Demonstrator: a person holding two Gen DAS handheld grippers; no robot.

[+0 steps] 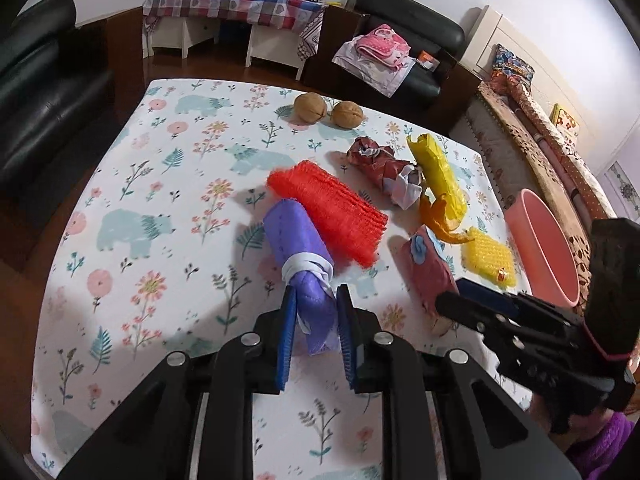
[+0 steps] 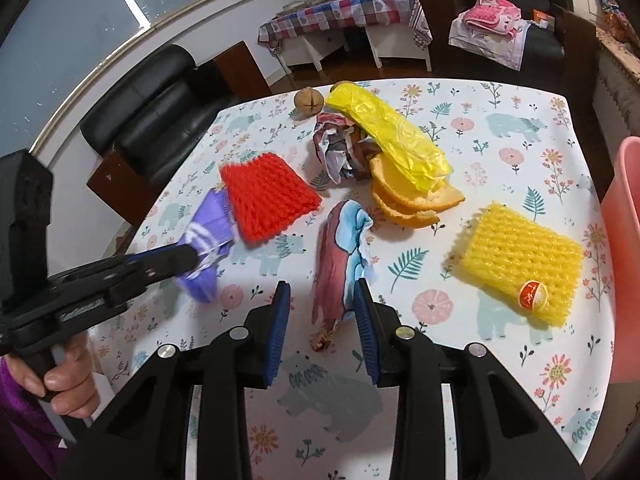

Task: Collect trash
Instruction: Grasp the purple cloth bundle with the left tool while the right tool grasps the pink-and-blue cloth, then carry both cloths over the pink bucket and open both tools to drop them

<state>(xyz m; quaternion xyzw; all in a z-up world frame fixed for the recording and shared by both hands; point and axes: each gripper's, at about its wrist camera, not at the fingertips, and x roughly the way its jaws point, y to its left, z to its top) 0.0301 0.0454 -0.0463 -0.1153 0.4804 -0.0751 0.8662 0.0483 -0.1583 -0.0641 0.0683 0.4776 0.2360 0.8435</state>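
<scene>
My left gripper is closed around the near end of a purple wrapper, which lies beside a red foam net. The same hold shows in the right wrist view, where the left gripper grips the purple wrapper. My right gripper is open, its fingers on either side of a red and blue crumpled wrapper on the table. That wrapper also shows in the left wrist view, with the right gripper at it.
A yellow foam net, orange peels, a yellow plastic bag, a crumpled paper wad and walnuts lie on the floral tablecloth. A pink bin stands at the table's right edge.
</scene>
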